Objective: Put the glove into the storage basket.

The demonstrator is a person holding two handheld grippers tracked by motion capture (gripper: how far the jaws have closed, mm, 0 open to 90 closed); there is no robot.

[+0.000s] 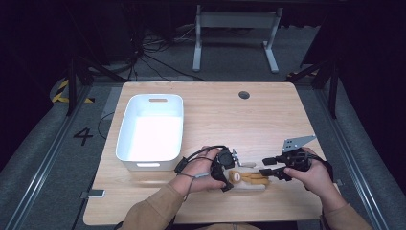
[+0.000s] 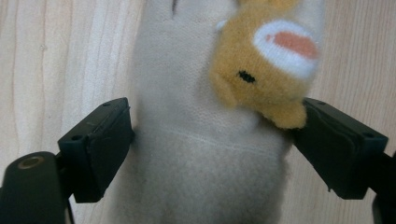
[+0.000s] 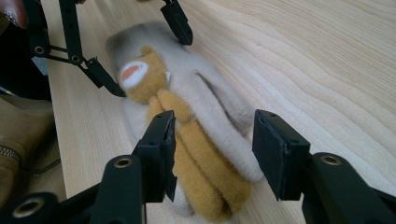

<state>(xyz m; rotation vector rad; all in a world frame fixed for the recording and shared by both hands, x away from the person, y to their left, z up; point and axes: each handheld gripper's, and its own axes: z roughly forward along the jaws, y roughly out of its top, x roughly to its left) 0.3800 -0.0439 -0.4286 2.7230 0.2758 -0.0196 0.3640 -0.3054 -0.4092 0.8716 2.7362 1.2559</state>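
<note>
Left tool (image 2: 205, 140) straddles glove (image 2: 196, 154) | cuff end cut off

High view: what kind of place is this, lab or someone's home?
Most likely a lab or data-collection bay, not a home. The wooden table stands on grey carpet with yellow-black hazard tape, a painted floor number 4, loose cables and dark surrounds.

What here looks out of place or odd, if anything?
Nothing stands out. The beige mitten with its orange plush animal lies flat on the table, between both grippers' open jaws. The white bin stands upright.
</note>
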